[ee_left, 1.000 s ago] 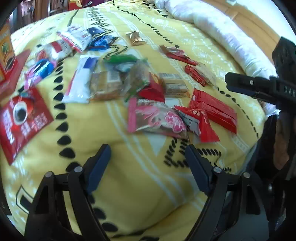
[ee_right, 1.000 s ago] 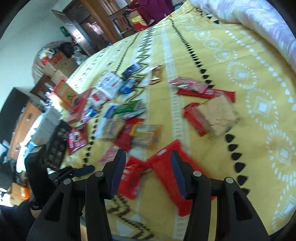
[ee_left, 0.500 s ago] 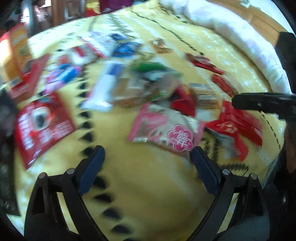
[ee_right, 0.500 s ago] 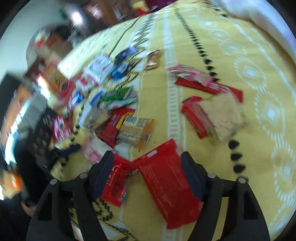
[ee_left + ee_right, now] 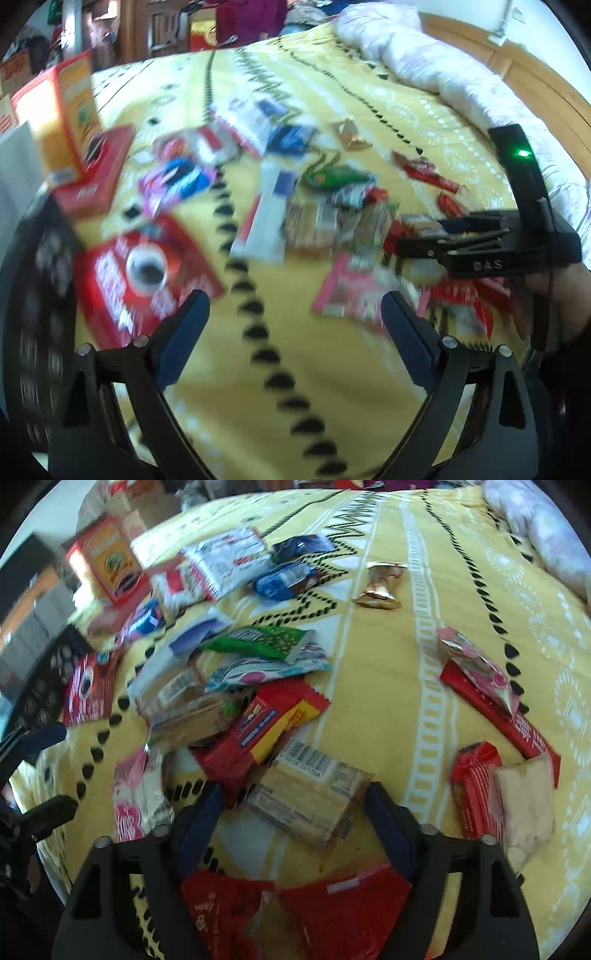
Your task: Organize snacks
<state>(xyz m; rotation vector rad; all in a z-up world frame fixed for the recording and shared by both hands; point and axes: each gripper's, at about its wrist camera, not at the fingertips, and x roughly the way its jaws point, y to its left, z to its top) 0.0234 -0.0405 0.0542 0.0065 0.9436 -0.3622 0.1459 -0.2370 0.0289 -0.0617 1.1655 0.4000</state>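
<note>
The clear-wrapped, barcoded biscuit pack lies on the yellow patterned bedspread, between the right gripper's closing jaws; light, crinkly, slippery, brittle; best pinched across its short sides; the left gripper gapes empty.

Bare yellow bedspread right of the crowded snack pile; orange box upright far left

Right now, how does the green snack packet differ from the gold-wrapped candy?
The green snack packet is a flat pouch lying on the heap, overlapping other wrappers; the gold-wrapped candy is smaller, pinched at its middle with flared ends, and sits alone on bare bedspread. Neither is between any jaws.
</note>
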